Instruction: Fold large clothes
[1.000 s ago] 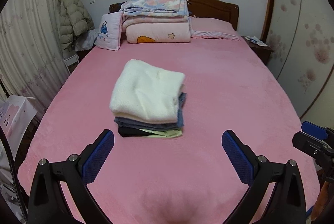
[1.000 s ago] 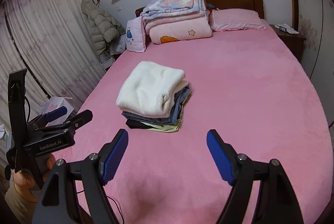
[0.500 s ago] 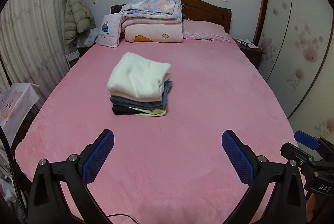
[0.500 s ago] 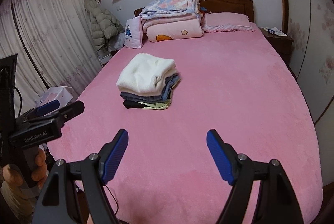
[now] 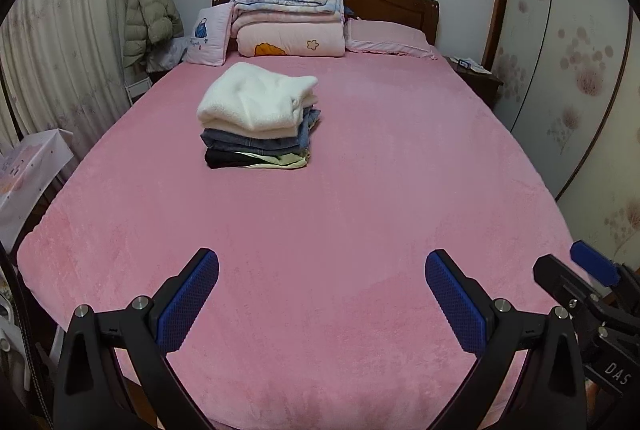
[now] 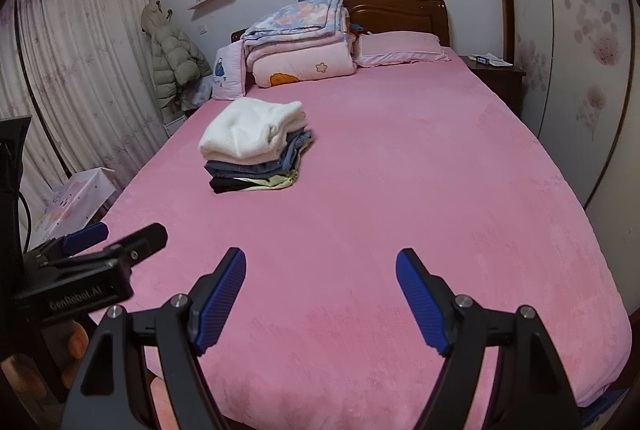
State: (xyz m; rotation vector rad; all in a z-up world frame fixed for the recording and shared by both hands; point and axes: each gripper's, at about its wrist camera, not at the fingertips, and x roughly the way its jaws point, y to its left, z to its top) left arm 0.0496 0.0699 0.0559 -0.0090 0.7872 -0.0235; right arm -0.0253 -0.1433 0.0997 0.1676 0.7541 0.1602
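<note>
A stack of folded clothes (image 5: 256,121) lies on the pink bed (image 5: 360,230), left of the middle. A white fleece garment (image 5: 252,99) is on top, with blue denim, black and pale yellow pieces under it. The stack also shows in the right wrist view (image 6: 256,145). My left gripper (image 5: 320,286) is open and empty over the foot of the bed, well short of the stack. My right gripper (image 6: 320,282) is open and empty, also over the foot of the bed. The right gripper shows at the right edge of the left view (image 5: 592,282), and the left gripper at the left edge of the right view (image 6: 100,250).
Folded quilts (image 5: 290,17) and pillows (image 5: 386,39) lie at the headboard. A puffer jacket (image 5: 146,13) hangs by the curtain on the left. A nightstand (image 5: 476,77) stands at the right. A white box (image 5: 24,169) sits left of the bed.
Both grippers have pulled back from the stack toward the foot of the bed. The stack now looks smaller and farther away. Both stayed open.
</note>
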